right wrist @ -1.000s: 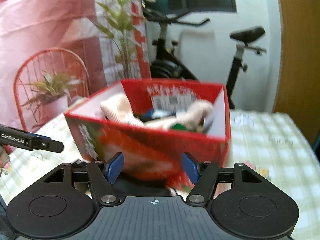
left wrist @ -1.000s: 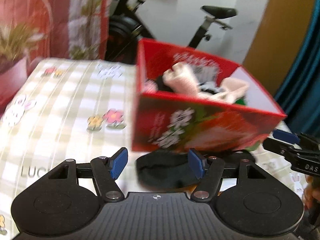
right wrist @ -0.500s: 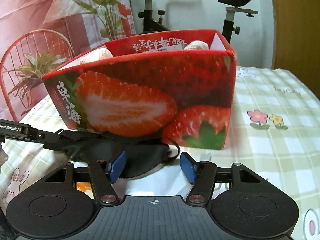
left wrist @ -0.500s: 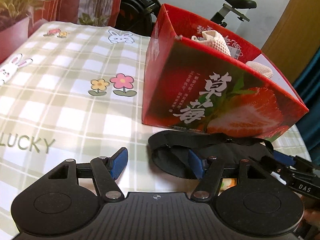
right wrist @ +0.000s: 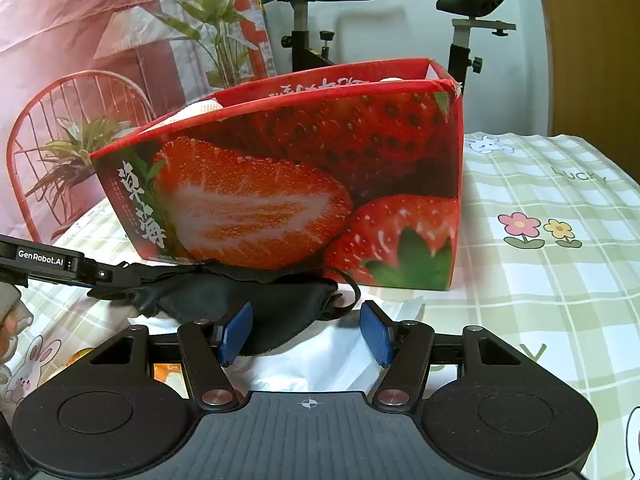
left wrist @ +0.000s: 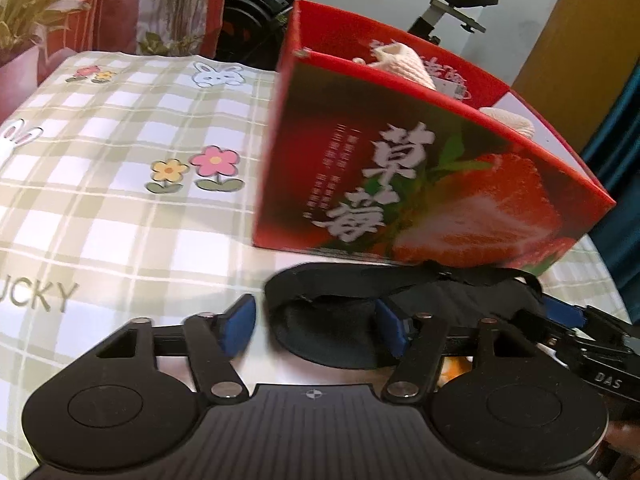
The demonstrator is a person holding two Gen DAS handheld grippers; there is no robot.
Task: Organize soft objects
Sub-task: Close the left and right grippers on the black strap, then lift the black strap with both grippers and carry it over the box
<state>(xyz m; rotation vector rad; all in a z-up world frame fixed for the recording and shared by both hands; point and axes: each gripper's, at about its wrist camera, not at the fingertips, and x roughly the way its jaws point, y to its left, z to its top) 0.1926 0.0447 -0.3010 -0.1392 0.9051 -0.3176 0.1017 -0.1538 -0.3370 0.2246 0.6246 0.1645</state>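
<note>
- Left wrist view gives me the red strawberry box (left wrist: 420,168) on the checked tabletop (left wrist: 120,200), with pale knitted soft items (left wrist: 404,66) already showing above its rim; I judge most of the sorting done.
- One piece is left out: a black eye mask (left wrist: 340,320) lies flat on the tabletop, just in front of the box.
- My left tongs (left wrist: 316,328) stand open and empty, one end of the mask lying between the pads.
- My right tongs (right wrist: 306,334) are also spread wide, holding nothing, with the mask's other end (right wrist: 256,300) between them.
- What remains, as I read it: grip the mask, lift it over the wall, drop it in.
</note>
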